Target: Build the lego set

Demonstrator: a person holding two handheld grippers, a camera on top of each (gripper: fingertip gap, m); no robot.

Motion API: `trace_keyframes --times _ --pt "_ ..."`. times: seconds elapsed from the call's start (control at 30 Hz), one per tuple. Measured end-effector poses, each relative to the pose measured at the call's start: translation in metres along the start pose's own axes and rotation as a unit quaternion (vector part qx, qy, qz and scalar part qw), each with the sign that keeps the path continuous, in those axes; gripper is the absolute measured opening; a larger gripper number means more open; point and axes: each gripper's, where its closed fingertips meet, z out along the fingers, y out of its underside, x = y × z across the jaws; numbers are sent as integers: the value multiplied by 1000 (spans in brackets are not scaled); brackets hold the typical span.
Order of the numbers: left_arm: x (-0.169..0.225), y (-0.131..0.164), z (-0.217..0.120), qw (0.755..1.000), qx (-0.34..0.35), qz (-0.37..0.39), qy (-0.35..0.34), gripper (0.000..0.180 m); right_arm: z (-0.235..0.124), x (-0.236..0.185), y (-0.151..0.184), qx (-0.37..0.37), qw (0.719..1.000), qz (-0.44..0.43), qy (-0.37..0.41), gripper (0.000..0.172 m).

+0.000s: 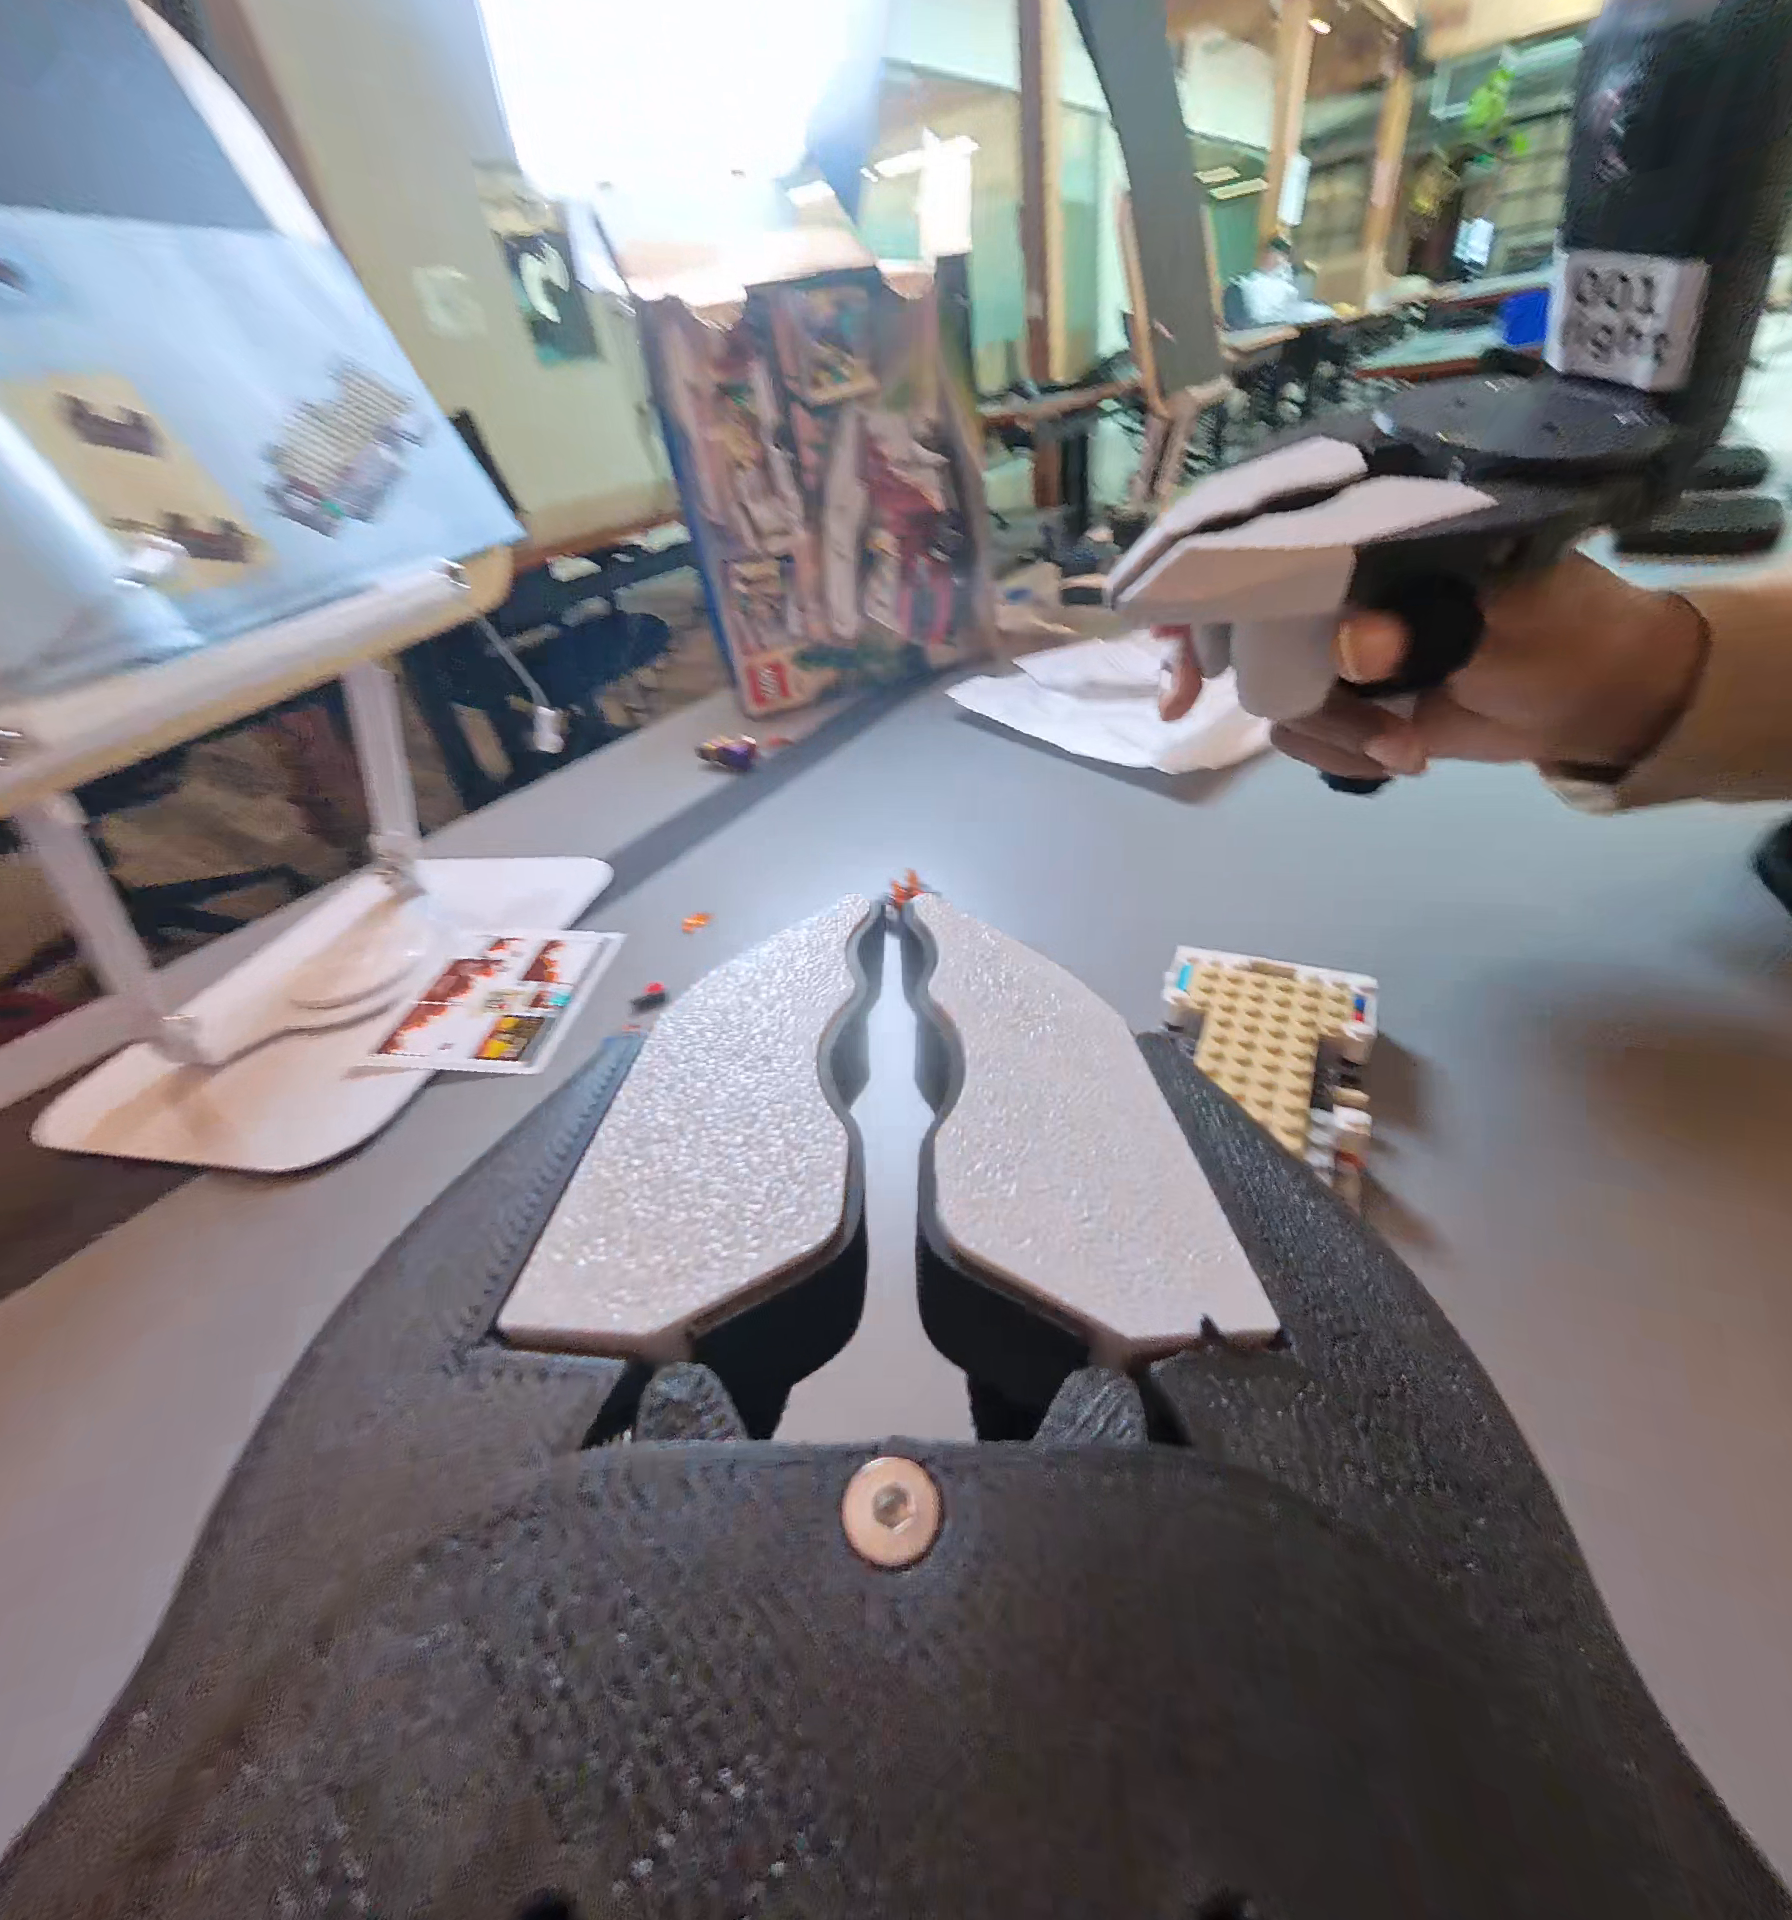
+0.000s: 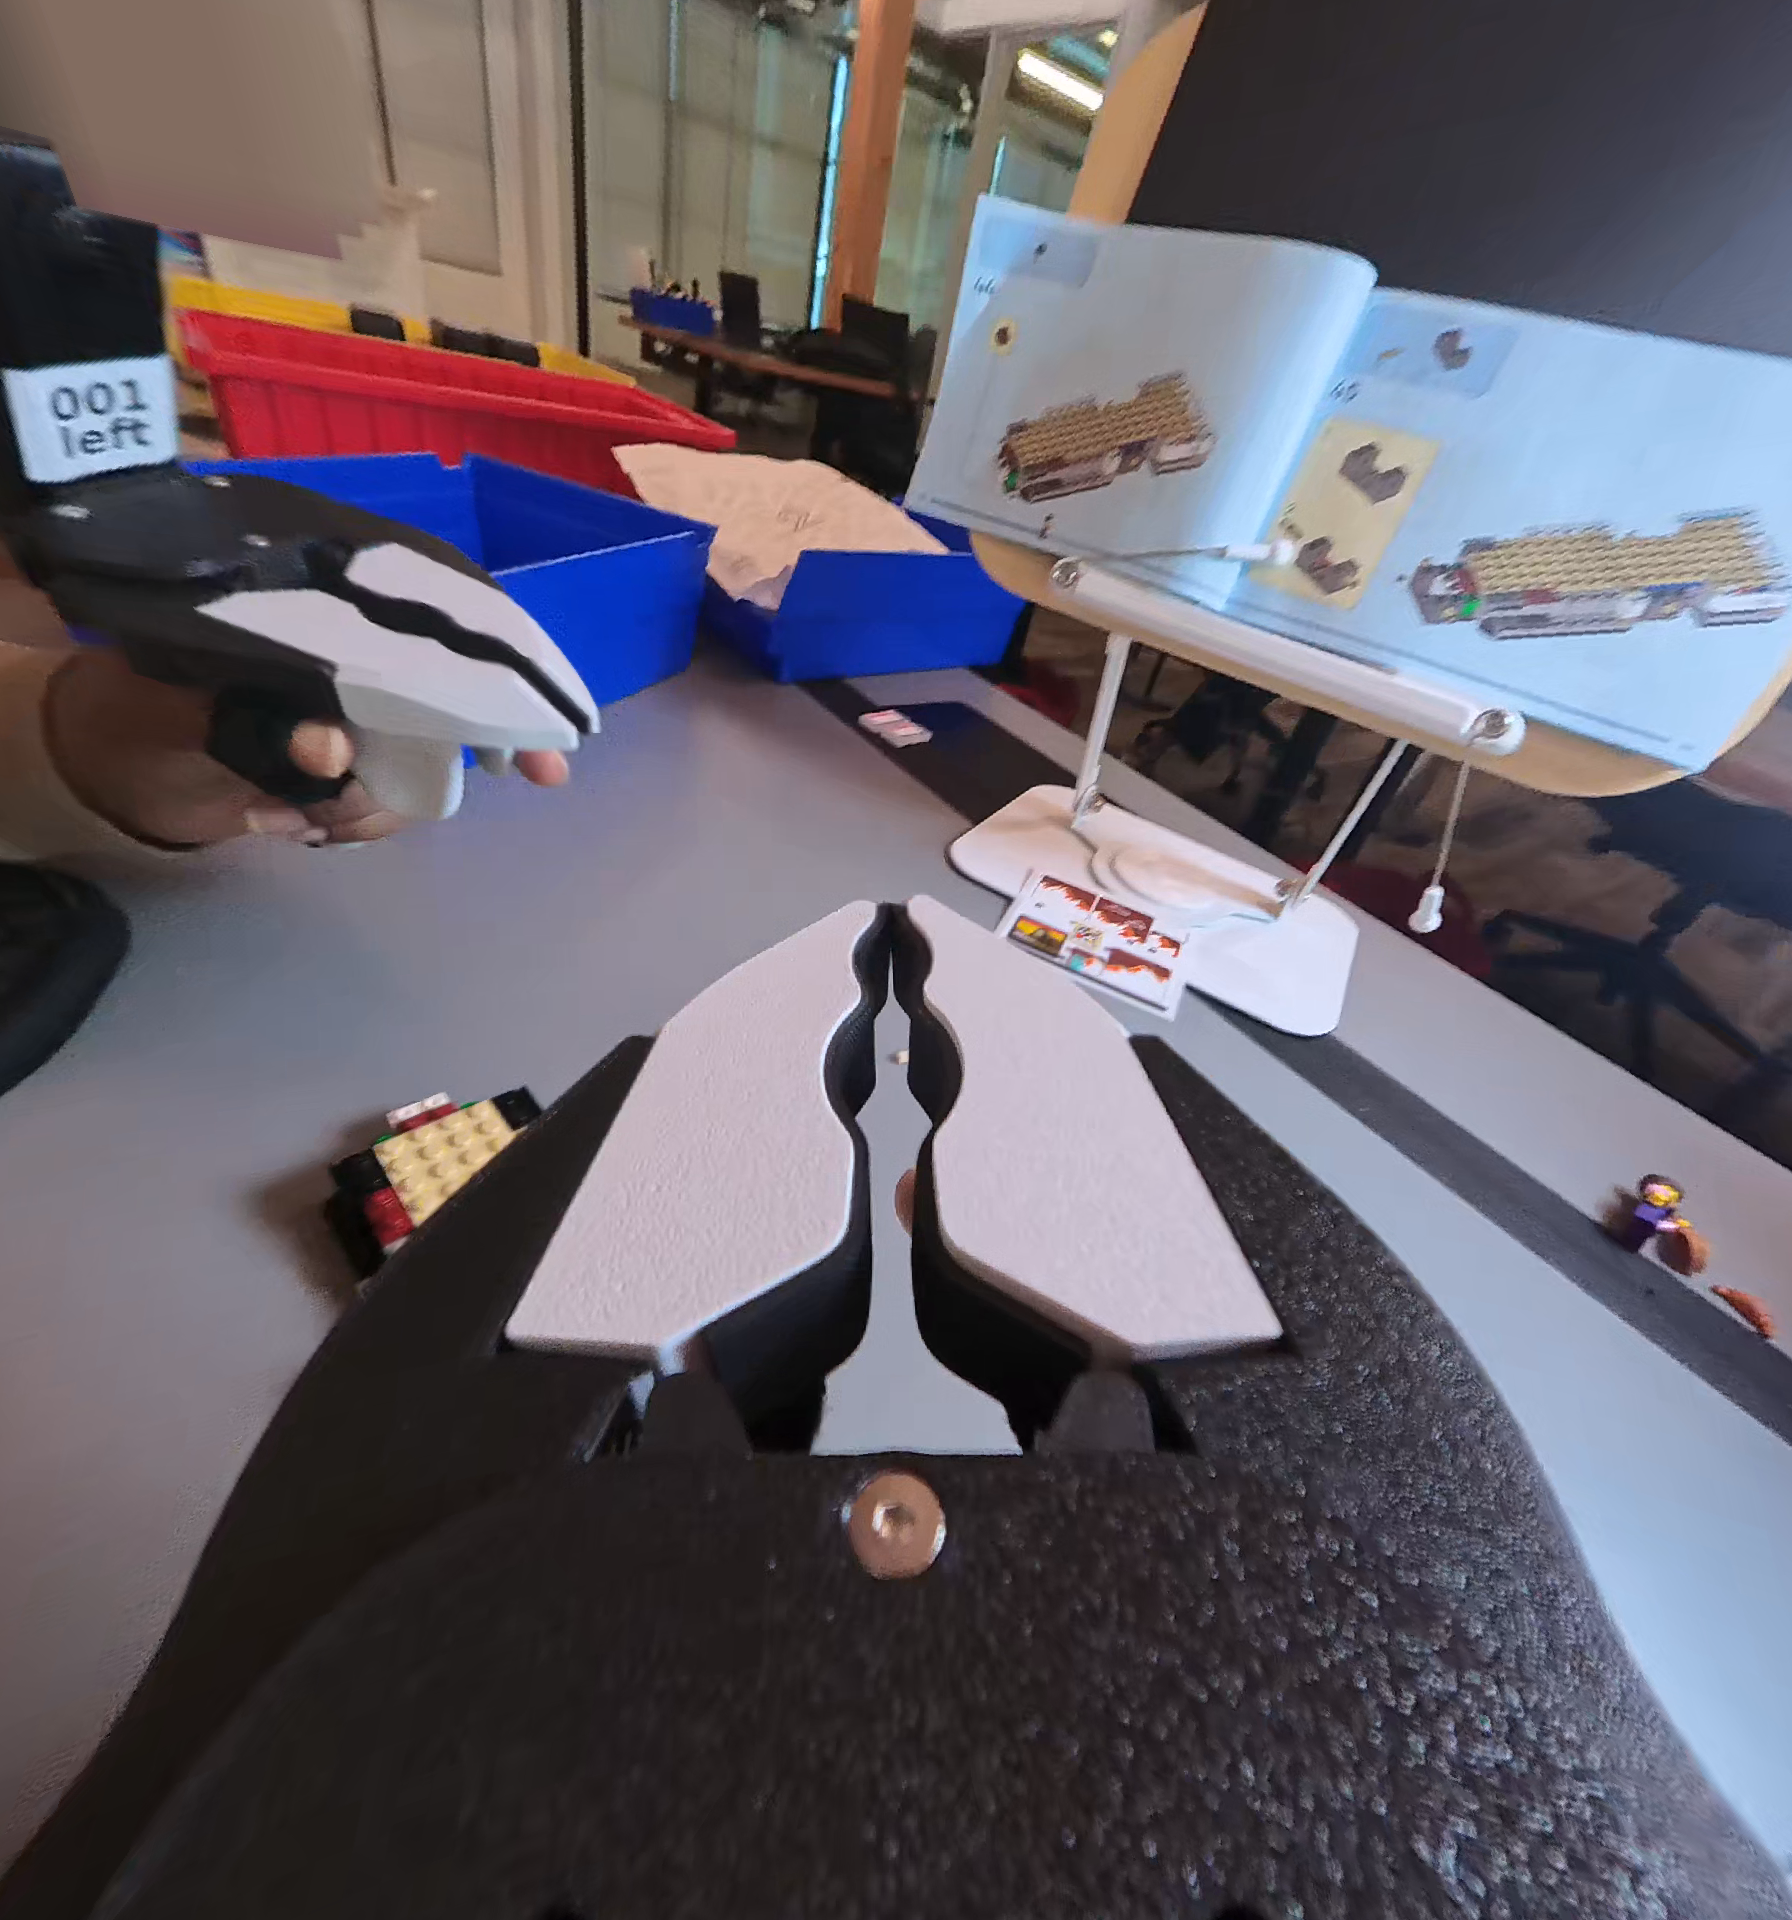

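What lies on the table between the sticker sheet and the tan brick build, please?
In the left wrist view, a black-and-red piece and an orange piece lie near the sticker sheet; the left gripper hides the rest toward the brick build.

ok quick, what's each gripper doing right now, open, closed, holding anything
Left gripper: closed, with a tiny orange piece showing at its fingertips; it appears pinched there.
Right gripper: closed, fingertips together, nothing visible between them.

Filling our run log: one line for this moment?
left gripper: shut, orange piece at tips | right gripper: shut | tan brick build: on table
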Motion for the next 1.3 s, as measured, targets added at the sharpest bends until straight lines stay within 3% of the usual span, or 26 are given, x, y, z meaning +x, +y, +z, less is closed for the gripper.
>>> trace_keyframes --times 0.17,0.3,0.53,0.7,0.83,1.03,1.3 --pt "-46 -17 -23 993 39 -18 -114 0 3 6 -4 35 999 13 15 0" --pt "-70 -10 -35 987 32 -29 -153 0 3 14 11 7 1000 21 21 0" --pt "-64 33 -17 990 -38 -65 -121 0 0 31 41 -62 998 25 18 7" --pt "-52 45 -7 992 -59 -62 -95 0 17 36 62 -159 985 0 -60 10" --pt "-46 53 -4 992 -67 -75 -80 0 55 36 79 -247 953 -63 -163 8" --pt "-40 62 -3 992 -81 -68 -64 0 106 50 120 -347 877 -184 -277 13" --pt "-30 69 0 993 -92 -57 -38 0 121 51 151 -419 793 -236 -373 18"
